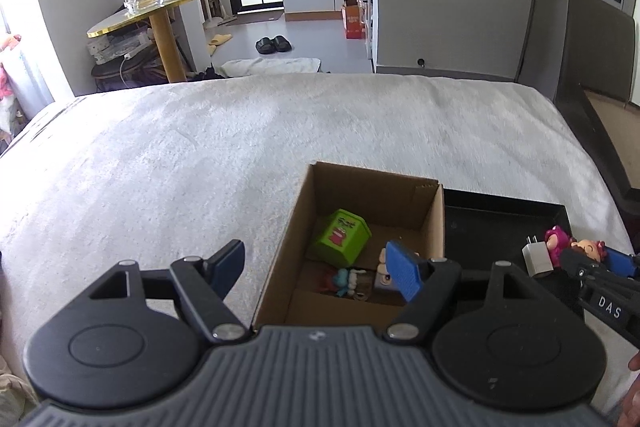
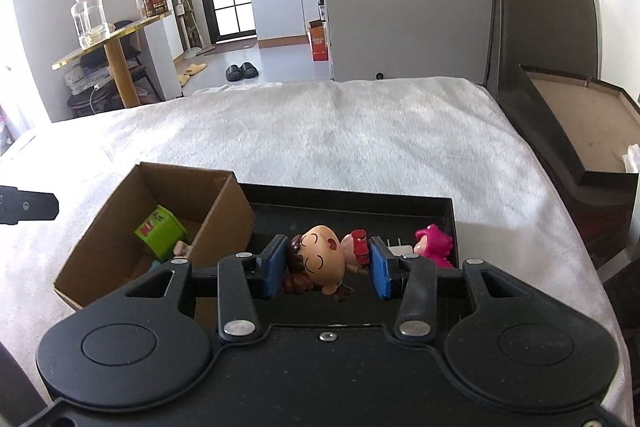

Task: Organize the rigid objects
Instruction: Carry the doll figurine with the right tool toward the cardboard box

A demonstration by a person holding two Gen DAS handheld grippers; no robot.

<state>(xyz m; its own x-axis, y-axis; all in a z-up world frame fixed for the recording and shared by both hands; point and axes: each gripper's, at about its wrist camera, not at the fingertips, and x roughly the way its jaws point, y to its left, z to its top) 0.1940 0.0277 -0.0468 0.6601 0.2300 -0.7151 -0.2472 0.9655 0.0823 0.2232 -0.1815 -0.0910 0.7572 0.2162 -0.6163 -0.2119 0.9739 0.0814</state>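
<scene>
Doll figurine point(image 2: 320, 261), big head, brown pigtails, sits clamped sideways btwn right gripper point(image 2: 329, 265) pads, above the black tray point(image 2: 348, 205), just right of the cardboard box point(image 2: 224, 211). Left gripper point(image 1: 320, 273) gapes wide, empty, over box. Risk: round head slips out, grip looks shallow. Right gripper reads "DAS".

Brown cardboard box point(image 2: 120, 227) is showing a lime-green cube with a red monster print point(image 1: 340, 237); hot-pink plush figure point(image 2: 434, 245) is glowing against the black tray point(image 2: 352, 205)
</scene>
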